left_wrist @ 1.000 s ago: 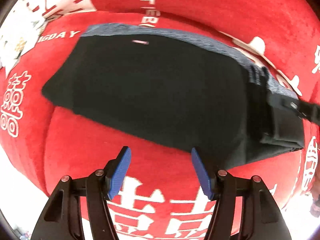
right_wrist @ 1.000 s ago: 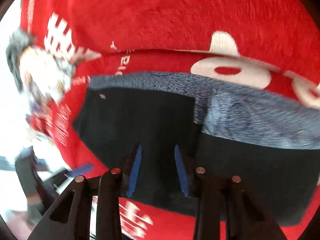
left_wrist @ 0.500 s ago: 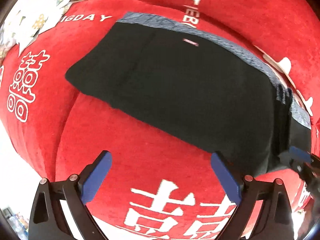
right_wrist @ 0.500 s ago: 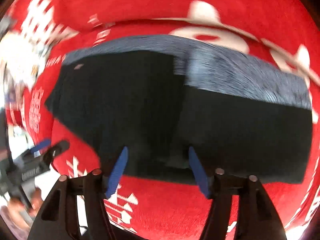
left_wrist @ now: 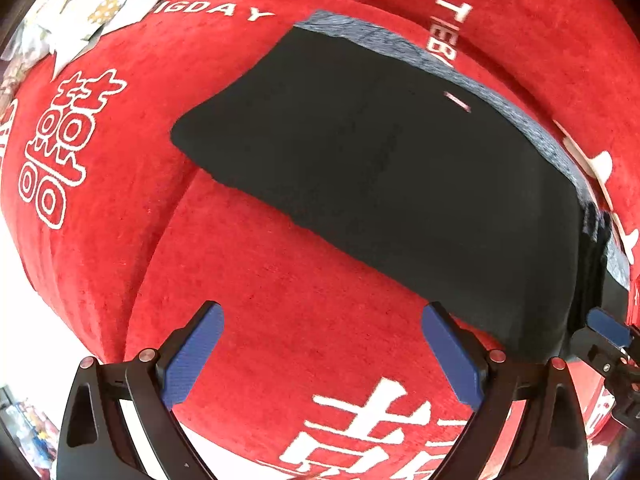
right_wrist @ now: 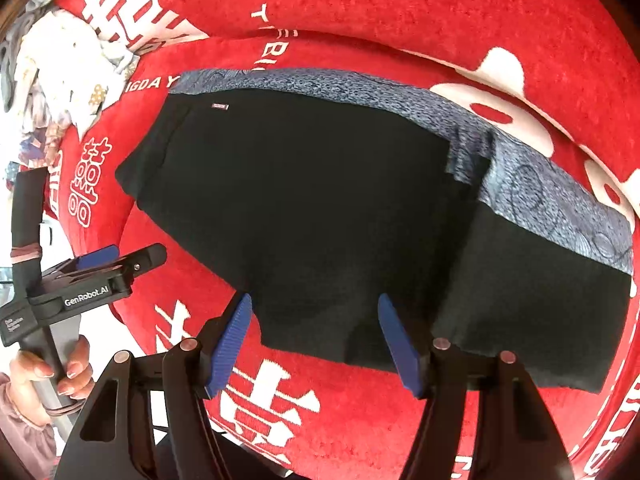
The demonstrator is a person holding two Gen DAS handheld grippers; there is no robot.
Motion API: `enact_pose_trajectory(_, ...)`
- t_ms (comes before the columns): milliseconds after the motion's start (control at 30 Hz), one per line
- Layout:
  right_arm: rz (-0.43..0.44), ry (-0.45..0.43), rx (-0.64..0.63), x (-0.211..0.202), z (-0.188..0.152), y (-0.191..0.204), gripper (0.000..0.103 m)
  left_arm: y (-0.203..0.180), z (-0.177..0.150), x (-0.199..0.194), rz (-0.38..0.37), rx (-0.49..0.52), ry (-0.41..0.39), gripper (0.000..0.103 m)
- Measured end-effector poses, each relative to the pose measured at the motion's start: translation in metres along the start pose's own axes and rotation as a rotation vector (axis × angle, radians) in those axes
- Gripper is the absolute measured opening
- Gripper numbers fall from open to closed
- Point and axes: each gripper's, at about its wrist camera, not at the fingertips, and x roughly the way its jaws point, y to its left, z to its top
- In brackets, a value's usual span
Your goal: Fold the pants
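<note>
Black pants (left_wrist: 400, 168) lie folded flat on a red plush cover (left_wrist: 280, 320); a grey-blue patterned band (right_wrist: 540, 184) shows along their far edge. My left gripper (left_wrist: 322, 312) points down over bare red fabric just in front of the pants' near edge, its jaws wide open and holding nothing. The right gripper (right_wrist: 315, 304) hovers over the near hem of the pants (right_wrist: 320, 200), open, with its blue pads (right_wrist: 396, 340) apart and not pressing the cloth. In the right wrist view the left gripper (right_wrist: 100, 264) appears at the left, held by a hand (right_wrist: 60, 368).
The red cover carries white characters (left_wrist: 60, 148) and a seam between cushions (left_wrist: 168, 216). A heap of white patterned cloth (right_wrist: 60, 68) lies at the far left. The right gripper's tip (left_wrist: 608, 332) shows at the right edge of the left wrist view.
Both grippers have opened wider. The left one slid off the pants' edge onto bare red fabric. The right one drew back toward the pants' near hem.
</note>
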Motion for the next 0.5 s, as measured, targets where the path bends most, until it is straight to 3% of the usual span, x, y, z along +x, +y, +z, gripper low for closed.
enact_pose_trajectory(167,-0.007,-0.011,-0.006,0.007,0.008,0.010,0.070,0.030,0.018,0.003,-0.044,-0.069,-0.014,0.099)
enact_pose_trajectory(367,0.005,0.073,0.012,0.039,0.005,0.011,0.071,0.074,0.038,0.004,-0.209,-0.173,-0.032,0.099)
enact_pose_trajectory(500,0.008,0.065,0.014,0.042,0.000,0.011,0.074,0.087,0.045,0.007,-0.299,-0.206,-0.032,0.099)
